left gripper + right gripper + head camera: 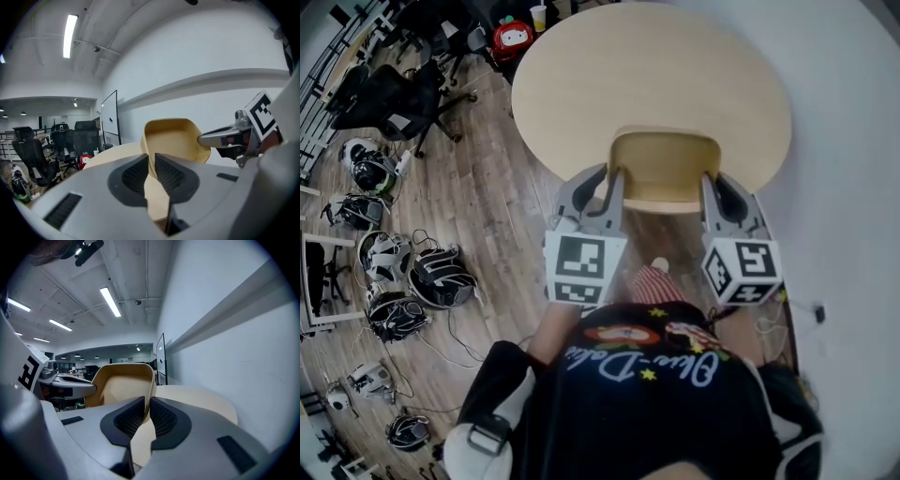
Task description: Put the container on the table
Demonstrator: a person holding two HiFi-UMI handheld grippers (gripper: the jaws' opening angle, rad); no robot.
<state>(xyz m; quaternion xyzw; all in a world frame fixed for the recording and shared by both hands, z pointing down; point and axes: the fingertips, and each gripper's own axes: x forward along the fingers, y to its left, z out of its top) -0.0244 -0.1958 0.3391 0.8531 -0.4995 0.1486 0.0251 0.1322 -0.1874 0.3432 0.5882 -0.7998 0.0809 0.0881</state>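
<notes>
1. The container [664, 171], tan and open-topped, hangs between the two grippers at the near edge of the round table [647, 75].
2. Left gripper [612, 180]: jaws clamped on the container's left wall, with the pads pinching the thin wall from both sides.
3. Right gripper [713, 183]: clamped the same way on the right wall.
4. Done, as I read it: the container is gripped on both sides and up at the table. In the head view it overlaps the near rim.
5. I can't tell for sure whether the base touches the top. In the gripper views it looks lifted, with the tabletop showing beyond and lower.
6. Left to do: move it further over the top, lower it until the base sits flat, then open both sets of jaws and pull back.
</notes>
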